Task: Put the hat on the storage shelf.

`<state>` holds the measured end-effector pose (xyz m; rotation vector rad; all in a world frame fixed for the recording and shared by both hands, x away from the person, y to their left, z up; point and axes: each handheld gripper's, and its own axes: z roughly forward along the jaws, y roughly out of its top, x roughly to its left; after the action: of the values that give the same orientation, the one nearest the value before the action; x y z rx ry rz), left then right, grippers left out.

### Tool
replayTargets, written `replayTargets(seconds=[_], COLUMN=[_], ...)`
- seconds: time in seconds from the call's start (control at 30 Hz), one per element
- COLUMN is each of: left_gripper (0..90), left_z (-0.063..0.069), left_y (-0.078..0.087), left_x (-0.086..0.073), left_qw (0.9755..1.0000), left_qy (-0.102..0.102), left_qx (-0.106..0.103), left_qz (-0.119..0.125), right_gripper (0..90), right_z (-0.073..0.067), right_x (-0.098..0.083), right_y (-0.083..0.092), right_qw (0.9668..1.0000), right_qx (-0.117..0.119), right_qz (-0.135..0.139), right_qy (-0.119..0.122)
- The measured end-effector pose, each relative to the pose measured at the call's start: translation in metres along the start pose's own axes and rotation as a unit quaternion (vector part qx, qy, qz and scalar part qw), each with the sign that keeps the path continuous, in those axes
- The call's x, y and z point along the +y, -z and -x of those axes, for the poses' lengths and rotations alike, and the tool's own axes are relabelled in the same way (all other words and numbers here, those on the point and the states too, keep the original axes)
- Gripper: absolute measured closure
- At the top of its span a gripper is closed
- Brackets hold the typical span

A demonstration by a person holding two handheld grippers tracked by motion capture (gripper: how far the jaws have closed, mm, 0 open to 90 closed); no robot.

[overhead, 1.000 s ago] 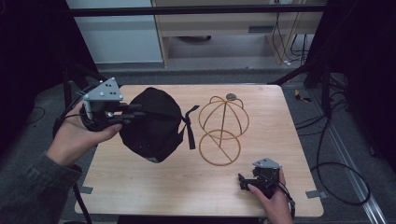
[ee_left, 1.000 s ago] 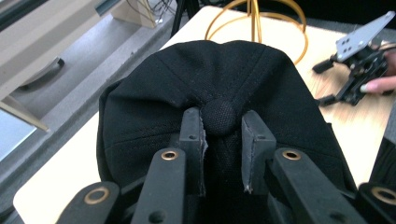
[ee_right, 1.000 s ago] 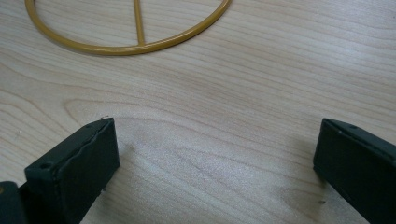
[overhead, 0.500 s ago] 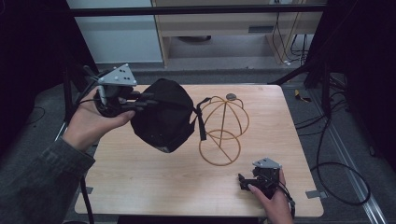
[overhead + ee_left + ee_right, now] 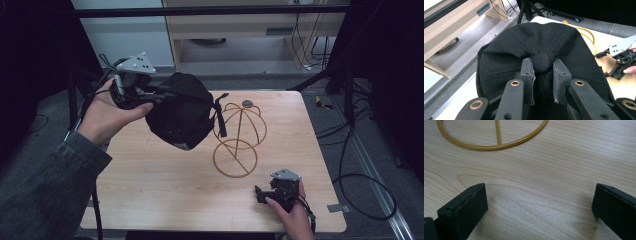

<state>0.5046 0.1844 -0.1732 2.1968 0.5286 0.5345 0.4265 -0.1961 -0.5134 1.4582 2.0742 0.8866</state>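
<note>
The left gripper (image 5: pixel 161 93), pinched on the black cap (image 5: pixel 182 112), has lifted it nearer the wire stand (image 5: pixel 239 137) (right gripper (image 5: pixel 261 194) rests wide open).

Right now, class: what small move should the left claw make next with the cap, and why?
Probably carry the black cap a little further right, over the gold wire stand. The left claw is shut on its crown, the cap hangs beside the stand, and the right claw rests open.
</note>
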Motion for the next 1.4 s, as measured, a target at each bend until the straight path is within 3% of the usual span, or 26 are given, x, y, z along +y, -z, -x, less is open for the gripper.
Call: replayTargets(seconds=[0.17,0.33,0.43,0.67,0.77,0.93,1.1,1.4], left_gripper=[73.6,73.6,73.6,73.5,73.5,73.5,73.5,73.5], left_z=[-0.005,-0.003,0.001,0.011,0.011,0.017,0.021,0.038], left_y=[-0.003,-0.011,-0.014,-0.023,-0.03,-0.045,-0.061,-0.078], left_x=[0.01,0.02,0.025,0.041,0.049,0.058,0.063,0.082], left_qw=[1.0,0.9997,0.9993,0.9988,0.9988,0.9987,0.9983,0.9981], left_qy=[0.002,-0.01,-0.02,-0.033,-0.022,-0.031,-0.025,-0.039], left_qx=[-0.009,-0.018,-0.031,-0.034,-0.044,-0.041,-0.052,-0.048], left_qz=[0.001,-0.016,-0.011,-0.01,0.003,0.0,0.002,0.0], right_gripper=[0.4,0.4,0.4,0.4,0.3,0.4,0.3,0.4], right_z=[0.0,0.0,0.0,0.0,0.0,0.0,0.0,0.0], right_x=[0.0,0.0,0.0,0.001,0.001,0.001,0.001,0.001], right_y=[0.0,0.0,0.0,-0.001,-0.001,-0.001,-0.001,-0.001], right_qw=[1.0,1.0,1.0,1.0,1.0,1.0,1.0,1.0], right_qx=[-0.001,-0.001,-0.001,-0.001,-0.001,-0.001,-0.001,0.0], right_qz=[0.0,0.001,0.001,0.001,0.001,0.001,0.001,0.001], right_qy=[-0.002,-0.002,-0.002,0.0,0.0,0.0,0.0,-0.001])
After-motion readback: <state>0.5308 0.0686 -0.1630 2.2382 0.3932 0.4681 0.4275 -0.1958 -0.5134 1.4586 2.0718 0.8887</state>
